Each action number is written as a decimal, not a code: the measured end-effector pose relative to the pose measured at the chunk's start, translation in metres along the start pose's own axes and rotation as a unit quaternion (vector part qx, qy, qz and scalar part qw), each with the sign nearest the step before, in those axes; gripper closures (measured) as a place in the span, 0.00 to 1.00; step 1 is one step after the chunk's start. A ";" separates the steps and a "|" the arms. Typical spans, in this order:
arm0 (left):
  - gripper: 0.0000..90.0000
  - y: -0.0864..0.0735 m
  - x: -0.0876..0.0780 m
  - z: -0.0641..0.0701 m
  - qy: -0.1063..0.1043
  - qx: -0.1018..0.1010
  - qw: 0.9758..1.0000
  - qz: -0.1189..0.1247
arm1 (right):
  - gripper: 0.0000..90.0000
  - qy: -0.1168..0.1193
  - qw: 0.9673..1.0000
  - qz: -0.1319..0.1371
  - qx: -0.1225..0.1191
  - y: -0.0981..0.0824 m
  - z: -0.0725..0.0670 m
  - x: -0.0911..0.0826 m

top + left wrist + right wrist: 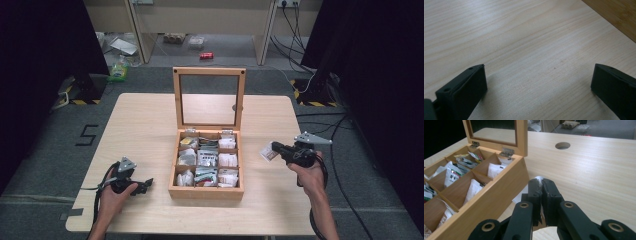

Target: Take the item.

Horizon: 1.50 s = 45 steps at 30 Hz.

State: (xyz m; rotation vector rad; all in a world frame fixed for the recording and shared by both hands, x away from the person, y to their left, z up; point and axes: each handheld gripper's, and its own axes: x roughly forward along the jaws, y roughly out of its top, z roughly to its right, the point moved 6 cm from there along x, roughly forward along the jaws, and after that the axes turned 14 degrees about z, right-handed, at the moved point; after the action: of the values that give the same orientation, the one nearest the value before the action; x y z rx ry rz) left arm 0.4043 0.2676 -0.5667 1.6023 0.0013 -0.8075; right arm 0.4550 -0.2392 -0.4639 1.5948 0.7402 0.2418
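Observation:
A wooden tea box (206, 192) stands at the table's middle with its glass-paned lid (208, 71) upright. Its compartments hold several paper tea packets (207, 159). My right gripper (276, 149) hovers just right of the box, shut on a white tea packet (268, 152). In the right gripper view the jaws (541, 183) are pressed together, the packet's white edge (520, 196) pokes out beside them, and the box wall (494, 197) is close on the left. My left gripper (147, 184) rests low near the box's front left corner, open. Bare table lies between its fingers (539, 82).
A round cable hole (234, 107) is in the table behind the lid, and it appears as well in the right gripper view (562, 145). A corner of the box (616, 15) shows in the left gripper view. Light wood table (145, 125) spreads on both sides of the box.

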 end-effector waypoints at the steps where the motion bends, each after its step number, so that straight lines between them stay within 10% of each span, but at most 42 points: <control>1: 0.00 0.000 0.000 0.000 0.000 0.000 1.000 0.000 | 0.95 -0.001 1.000 -0.002 0.000 -0.002 0.001 0.000; 45: 0.00 0.000 0.000 0.000 0.000 0.000 1.000 0.000 | 0.95 -0.012 0.995 -0.102 0.011 -0.065 0.009 0.028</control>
State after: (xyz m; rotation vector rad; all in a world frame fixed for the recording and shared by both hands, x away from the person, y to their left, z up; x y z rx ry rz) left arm 0.4043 0.2676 -0.5667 1.6027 0.0013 -0.8079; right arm 0.4607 -0.2303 -0.5339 1.5273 0.8830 0.0673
